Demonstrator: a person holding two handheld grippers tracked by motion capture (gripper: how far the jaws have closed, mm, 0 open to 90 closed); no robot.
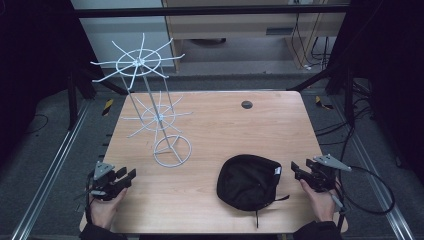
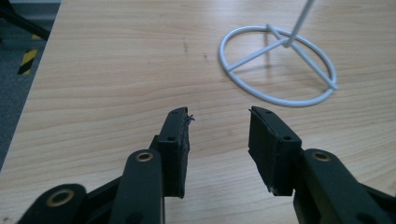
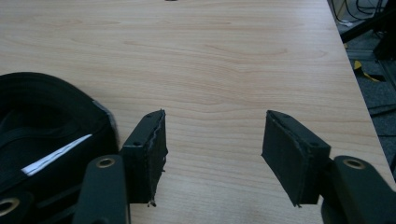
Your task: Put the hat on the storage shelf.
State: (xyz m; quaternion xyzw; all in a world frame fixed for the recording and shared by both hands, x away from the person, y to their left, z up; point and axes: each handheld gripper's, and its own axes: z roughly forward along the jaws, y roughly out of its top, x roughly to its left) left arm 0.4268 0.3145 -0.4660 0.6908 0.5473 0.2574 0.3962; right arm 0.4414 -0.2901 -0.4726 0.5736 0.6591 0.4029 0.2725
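Black fabric of a cap (image 1: 248,181) is seen at the near right of the wooden counter (image 1: 215,125), the cap lying upside down with its hollow inside upward, a white label (image 1: 277,171) shown at its right rim and a thin strap trailed toward the near edge. Just beside that rim the right hand-held gripper (image 1: 296,171) is held low, its jaws parted with bare wood between them; in the right gripper view (image 3: 212,140) the cap (image 3: 42,121) is seen beside one of its jaws. The left hand-held gripper (image 1: 127,175) is held at the near left corner, well apart from the cap, its jaws likewise parted on nothing (image 2: 219,133). A white wire display rack (image 1: 150,107) is stood upright on its ring base (image 2: 278,65) at the middle left.
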